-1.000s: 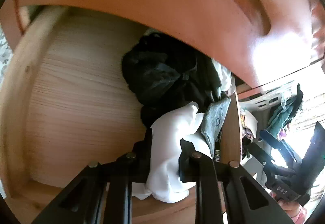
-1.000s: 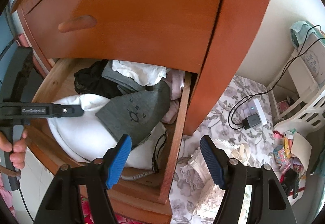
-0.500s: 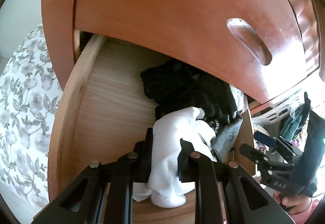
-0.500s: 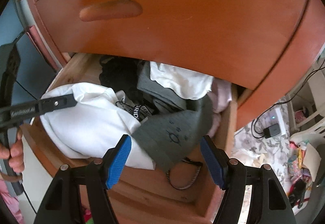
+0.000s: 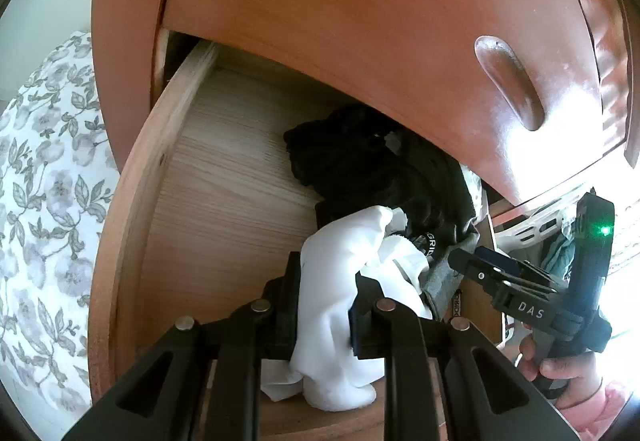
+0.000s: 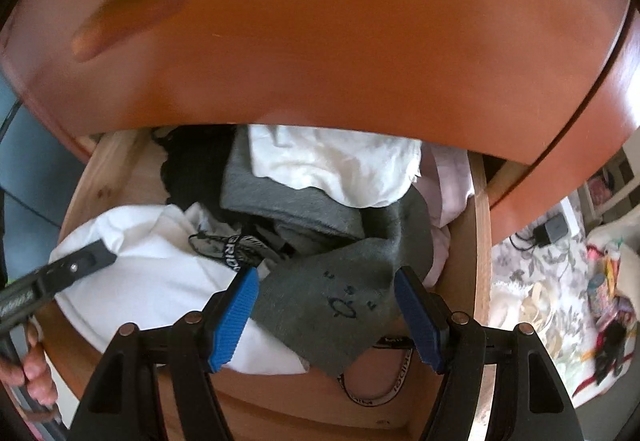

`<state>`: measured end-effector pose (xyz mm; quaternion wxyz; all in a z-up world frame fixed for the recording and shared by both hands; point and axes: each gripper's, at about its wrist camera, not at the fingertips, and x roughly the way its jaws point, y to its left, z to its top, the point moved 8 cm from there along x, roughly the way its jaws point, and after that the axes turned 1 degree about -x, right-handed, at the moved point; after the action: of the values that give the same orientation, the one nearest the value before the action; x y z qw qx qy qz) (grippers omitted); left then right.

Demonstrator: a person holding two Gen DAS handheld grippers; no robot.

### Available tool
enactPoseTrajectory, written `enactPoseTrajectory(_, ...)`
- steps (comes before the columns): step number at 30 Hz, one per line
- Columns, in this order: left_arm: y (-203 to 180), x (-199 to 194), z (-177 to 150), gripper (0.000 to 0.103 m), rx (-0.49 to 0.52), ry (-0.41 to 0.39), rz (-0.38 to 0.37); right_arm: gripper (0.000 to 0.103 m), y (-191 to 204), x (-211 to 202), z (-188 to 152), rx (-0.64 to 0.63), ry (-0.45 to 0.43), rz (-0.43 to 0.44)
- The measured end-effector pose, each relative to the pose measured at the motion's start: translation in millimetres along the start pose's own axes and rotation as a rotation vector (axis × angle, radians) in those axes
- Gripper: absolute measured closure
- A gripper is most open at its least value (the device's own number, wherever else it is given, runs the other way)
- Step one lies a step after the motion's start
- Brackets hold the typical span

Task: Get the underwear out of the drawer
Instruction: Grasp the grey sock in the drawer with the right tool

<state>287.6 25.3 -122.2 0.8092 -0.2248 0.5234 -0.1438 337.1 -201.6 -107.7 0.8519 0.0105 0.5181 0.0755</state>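
Note:
My left gripper (image 5: pixel 325 287) is shut on a white piece of underwear (image 5: pixel 340 253), which hangs bunched over the near edge of the open wooden drawer (image 5: pixel 176 209). Seen from the right wrist, the same white garment (image 6: pixel 160 281) lies at the drawer's left, with one of the left gripper's fingers (image 6: pixel 86 261) on it. My right gripper (image 6: pixel 326 315) is open, its blue pads either side of a grey garment (image 6: pixel 336 297) without pressing it. Black clothes (image 5: pixel 360 161) fill the drawer's back.
The closed upper drawer front (image 6: pixel 320 41) with its handle (image 5: pixel 508 81) overhangs the open drawer. More clothes lie inside: a white cloth (image 6: pixel 332 169), a pink one (image 6: pixel 452 193), a lettered waistband (image 6: pixel 236 255). Flowered flooring (image 5: pixel 44 201), cables and clutter (image 6: pixel 600 281) surround the cabinet.
The left gripper has drawn back from the drawer, still holding the white garment. The right gripper has moved left and down over the drawer, so the grey garment now lies between its pads.

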Motion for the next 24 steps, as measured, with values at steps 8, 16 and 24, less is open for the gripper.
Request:
enactPoseTrajectory(8, -0.3, 2.6, 1.4, 0.083, -0.011, 0.007, -0.004, 0.038, -5.9, 7.3, -0.9, 0.021, 0.037, -0.005)
enactPoseTrajectory(16, -3.4, 9.4, 2.5, 0.082, 0.002, 0.032, 0.014, 0.059, -9.5, 13.9, -3.8, 0.06, 0.058, -0.017)
enactPoseTrajectory(24, -6.4, 16.2, 1.7, 0.081, -0.002, 0.044, 0.032, 0.086, -12.9, 15.0, -6.6, 0.065, 0.049, -0.016)
